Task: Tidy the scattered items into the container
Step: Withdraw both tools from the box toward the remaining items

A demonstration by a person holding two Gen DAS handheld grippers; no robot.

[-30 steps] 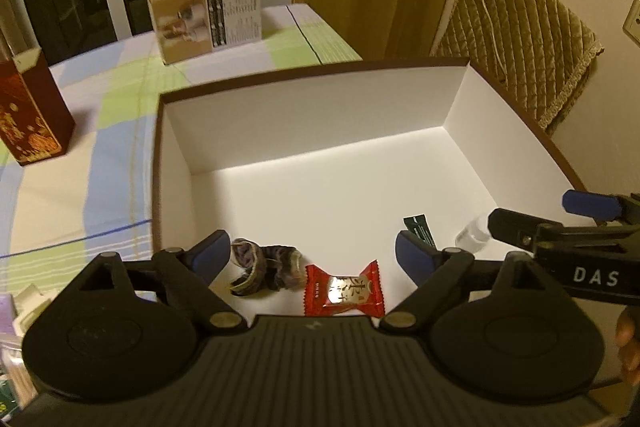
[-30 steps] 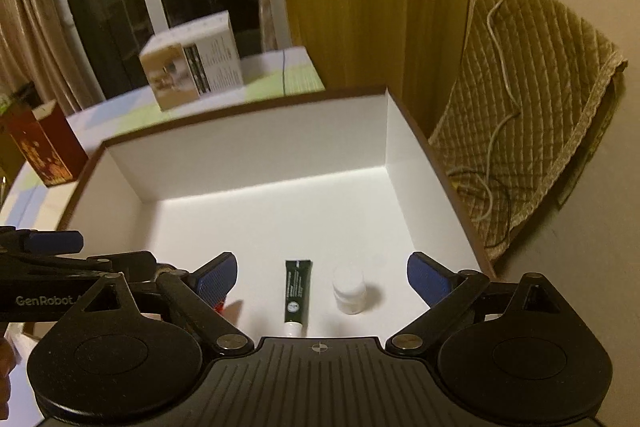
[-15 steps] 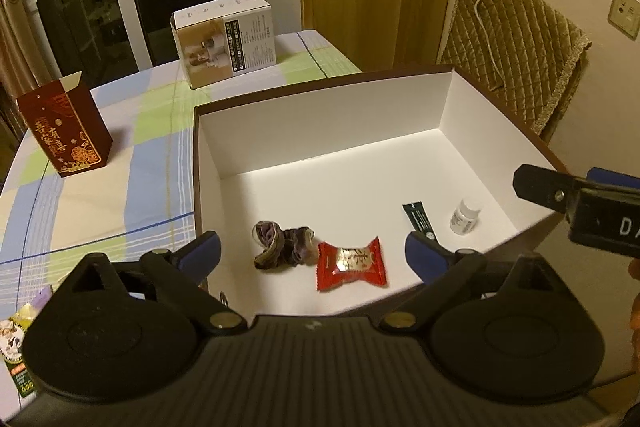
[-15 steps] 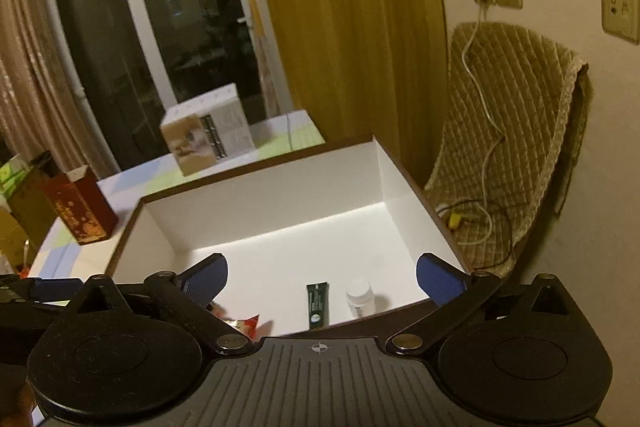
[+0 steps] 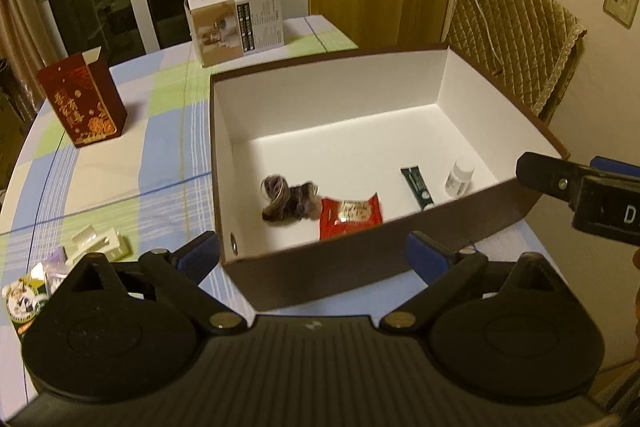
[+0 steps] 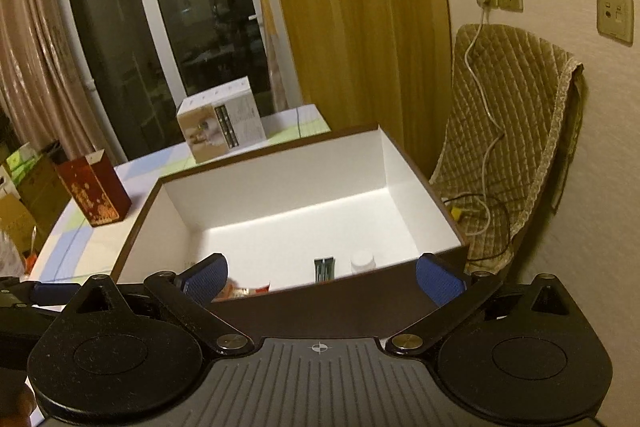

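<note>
A brown box with white inside (image 5: 360,263) (image 6: 280,163) stands on the table. In it lie a dark hair scrunchie (image 5: 286,199), a red snack packet (image 5: 350,215) (image 6: 248,291), a dark green tube (image 5: 417,185) (image 6: 324,268) and a small white bottle (image 5: 459,178) (image 6: 363,261). My left gripper (image 5: 314,259) is open and empty in front of the box's near wall. My right gripper (image 6: 322,277) is open too, holding nothing, and shows at the right edge of the left wrist view (image 5: 580,187). Several small packets (image 5: 64,267) lie on the tablecloth left of the box.
A red carton (image 5: 82,99) (image 6: 94,189) and a white product box (image 5: 236,21) (image 6: 220,125) stand on the checked tablecloth (image 5: 120,167) behind the brown box. A quilted cover with a cable (image 6: 508,147) hangs by the wall at right.
Both grippers have pulled back and up out of the box, so its near wall now lies before them. The four items stay where they lay.
</note>
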